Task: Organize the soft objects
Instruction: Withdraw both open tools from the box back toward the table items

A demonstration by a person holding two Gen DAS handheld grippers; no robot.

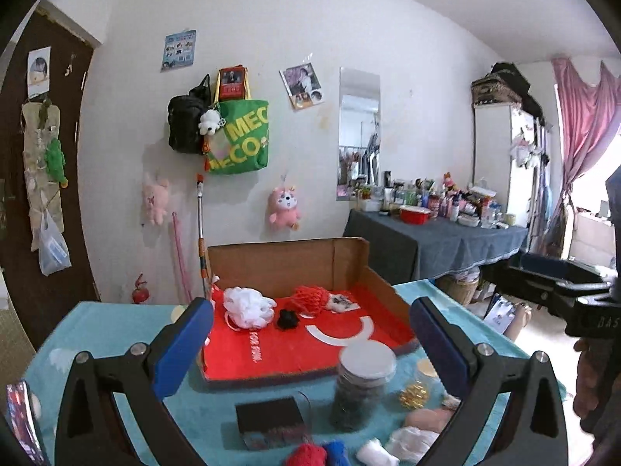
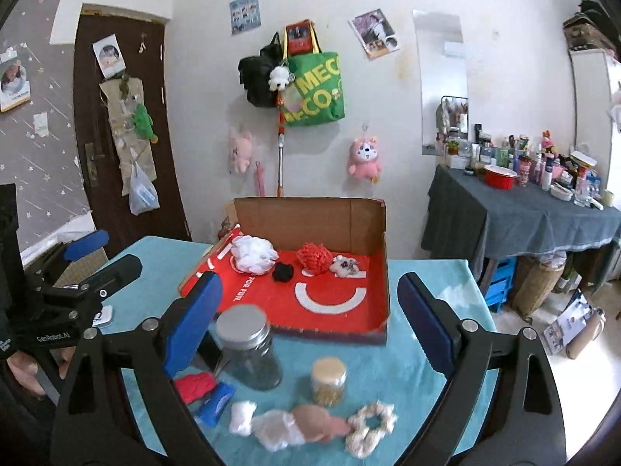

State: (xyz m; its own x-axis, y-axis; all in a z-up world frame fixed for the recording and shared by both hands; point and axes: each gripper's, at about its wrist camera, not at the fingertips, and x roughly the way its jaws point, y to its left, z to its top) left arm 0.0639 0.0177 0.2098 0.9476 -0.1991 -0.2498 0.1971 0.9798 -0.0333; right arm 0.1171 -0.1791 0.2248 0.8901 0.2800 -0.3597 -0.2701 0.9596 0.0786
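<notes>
A red cardboard box (image 2: 333, 314) (image 1: 279, 357) lies open on the turquoise table and holds a white mesh puff (image 2: 252, 254) (image 1: 248, 306), a red mesh puff (image 2: 313, 258) (image 1: 312, 299), a black scrunchie (image 2: 282, 272) (image 1: 287, 319) and a small white plush (image 2: 343, 266). In front of the box lie a red knit piece (image 2: 194, 386), a blue item (image 2: 217, 400), white soft bits (image 2: 271, 427), a pink pad (image 2: 316, 421) and a cream scrunchie (image 2: 370, 429). My left gripper (image 1: 310, 349) and right gripper (image 2: 308, 334) both stand open over the table, holding nothing.
A grey-lidded jar (image 2: 248, 349) and a small jar of gold bits (image 2: 328, 380) stand among the soft things. A black box (image 1: 269, 419) sits near the front. A cluttered side table (image 2: 535, 213) stands at the right, plush toys and bags hang on the wall.
</notes>
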